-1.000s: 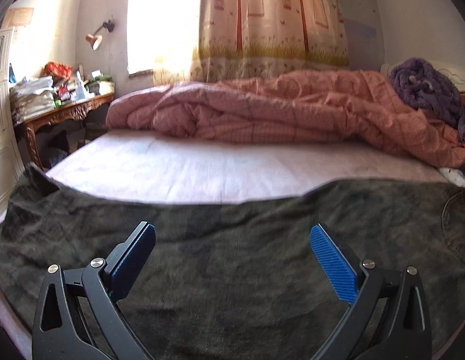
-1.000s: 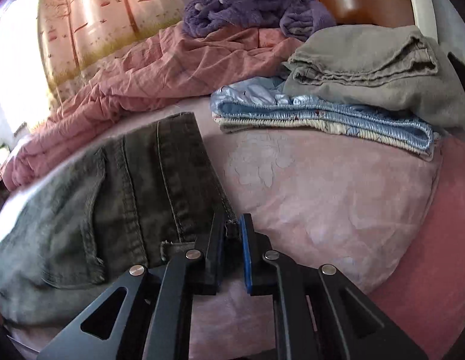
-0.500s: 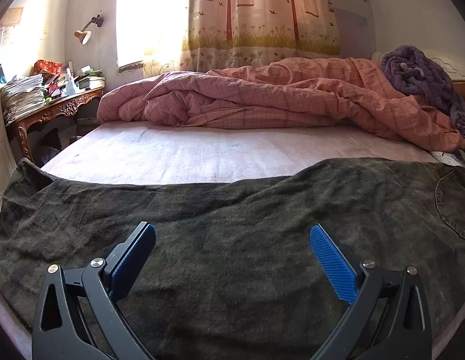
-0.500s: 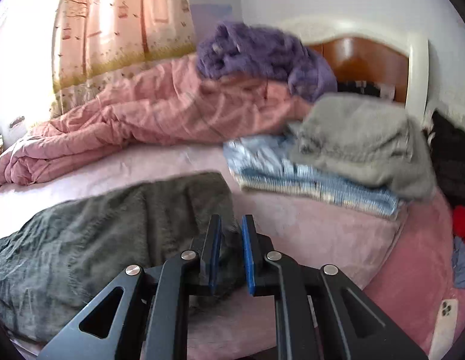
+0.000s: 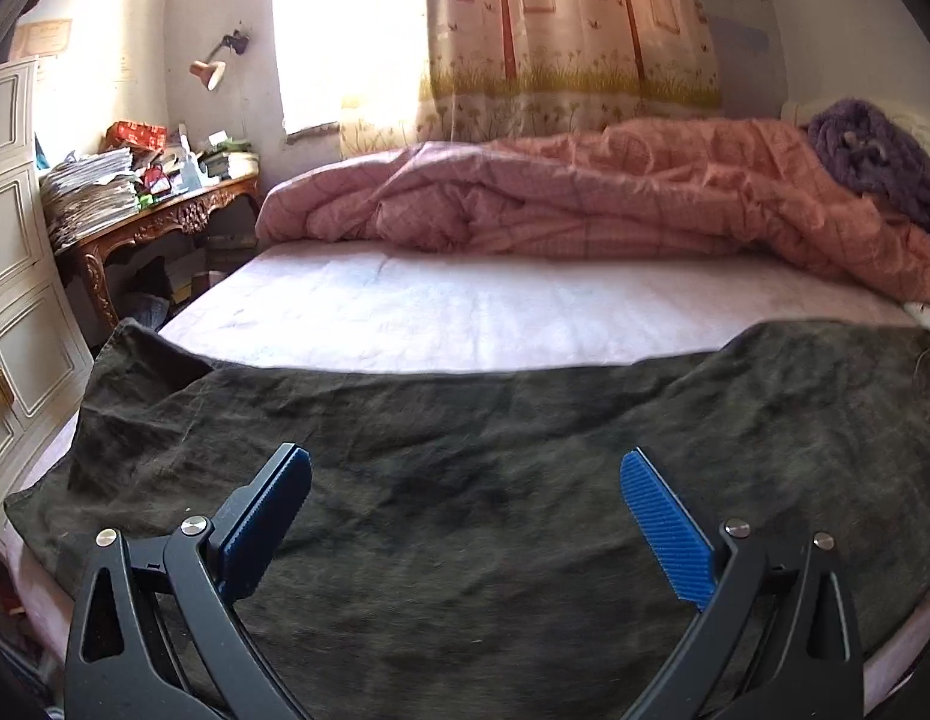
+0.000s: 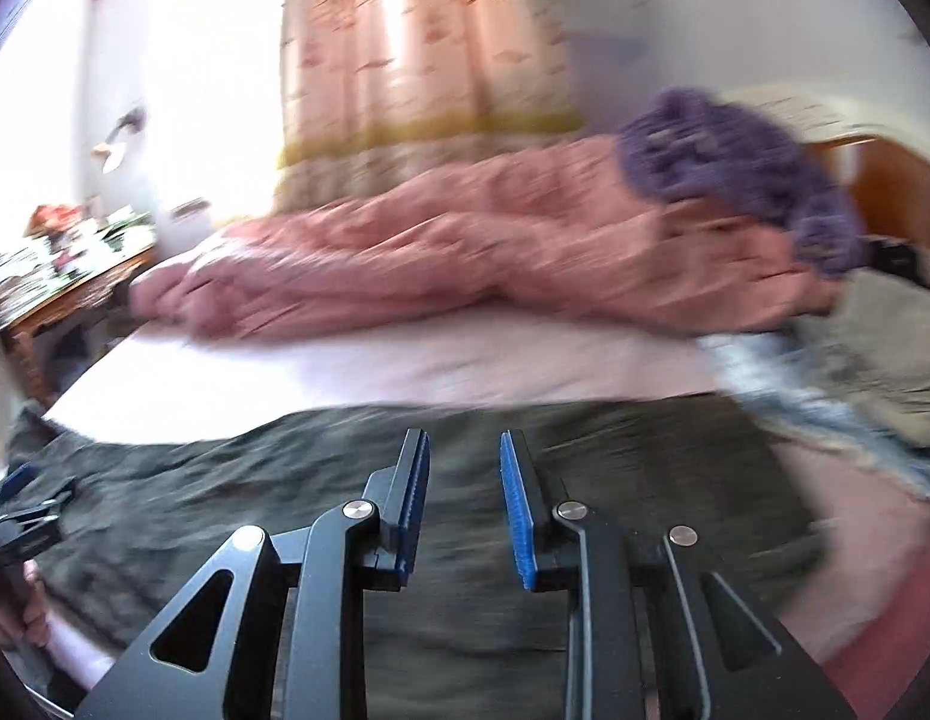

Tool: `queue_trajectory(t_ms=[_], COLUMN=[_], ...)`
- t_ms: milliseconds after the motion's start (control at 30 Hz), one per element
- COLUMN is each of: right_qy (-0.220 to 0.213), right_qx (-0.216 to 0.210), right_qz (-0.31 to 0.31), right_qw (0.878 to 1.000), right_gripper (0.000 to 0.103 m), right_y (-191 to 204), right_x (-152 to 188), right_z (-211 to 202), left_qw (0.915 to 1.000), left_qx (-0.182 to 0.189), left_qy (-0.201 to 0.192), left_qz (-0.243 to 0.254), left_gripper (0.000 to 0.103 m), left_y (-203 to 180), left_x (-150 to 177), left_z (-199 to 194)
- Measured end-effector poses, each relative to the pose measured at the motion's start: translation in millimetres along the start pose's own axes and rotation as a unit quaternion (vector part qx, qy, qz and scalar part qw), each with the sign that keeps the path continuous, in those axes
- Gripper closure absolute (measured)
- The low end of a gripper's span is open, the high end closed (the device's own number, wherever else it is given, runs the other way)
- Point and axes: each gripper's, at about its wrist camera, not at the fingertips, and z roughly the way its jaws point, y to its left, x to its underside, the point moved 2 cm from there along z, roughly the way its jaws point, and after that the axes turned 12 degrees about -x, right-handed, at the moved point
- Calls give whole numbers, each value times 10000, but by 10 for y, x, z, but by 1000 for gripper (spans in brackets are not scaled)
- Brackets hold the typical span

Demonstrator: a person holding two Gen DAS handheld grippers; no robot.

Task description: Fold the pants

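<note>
Dark olive pants (image 5: 465,396) lie flat across the near edge of the bed, with the leg end at the left. My left gripper (image 5: 465,459) hovers over them, open wide, with nothing between its blue pads. In the blurred right wrist view the pants (image 6: 615,450) stretch across below my right gripper (image 6: 463,441). Its jaws are opening: a narrow gap shows between the pads and no cloth is in it. The left gripper (image 6: 21,510) and the hand (image 6: 33,612) that holds it show at the far left of that view.
A crumpled pink quilt (image 5: 585,204) and a purple blanket (image 5: 867,156) lie along the far side of the bed. Folded grey and blue clothes (image 6: 873,360) are stacked at the right. A cluttered wooden desk (image 5: 165,216) and a white cabinet (image 5: 15,300) stand at the left.
My right gripper has let go of the pants' waist edge, risen and swung left, and its jaws have parted. My left gripper has shifted sideways over the pants and stays open.
</note>
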Motion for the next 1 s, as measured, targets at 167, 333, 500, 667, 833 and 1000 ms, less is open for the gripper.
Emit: queue_trajectory(t_ms=[167, 333, 500, 667, 833, 1000], right_qy=[697, 1376, 1175, 1294, 720, 643], right_qx=[-520, -540, -208, -2, -433, -816], right_qz=[-248, -233, -697, -1107, -632, -454], right_qw=[9959, 9887, 9904, 9854, 9945, 9936], right_gripper=[78, 78, 78, 77, 77, 76], right_y=[655, 793, 855, 947, 1044, 1483], right_x=[314, 839, 1222, 1187, 691, 380], right_z=[612, 906, 697, 510, 547, 983], left_qw=[9972, 9954, 9971, 9965, 9996, 9967], left_qx=[275, 309, 324, 494, -97, -756], left_qy=[691, 905, 691, 639, 215, 249], left_qz=[-22, -36, 72, 230, 135, 128], left_gripper=[4, 4, 4, 5, 5, 5], left_y=[16, 45, 96, 285, 819, 1418], left_x=[309, 487, 671, 569, 146, -279], left_z=[255, 217, 39, -28, -56, 334])
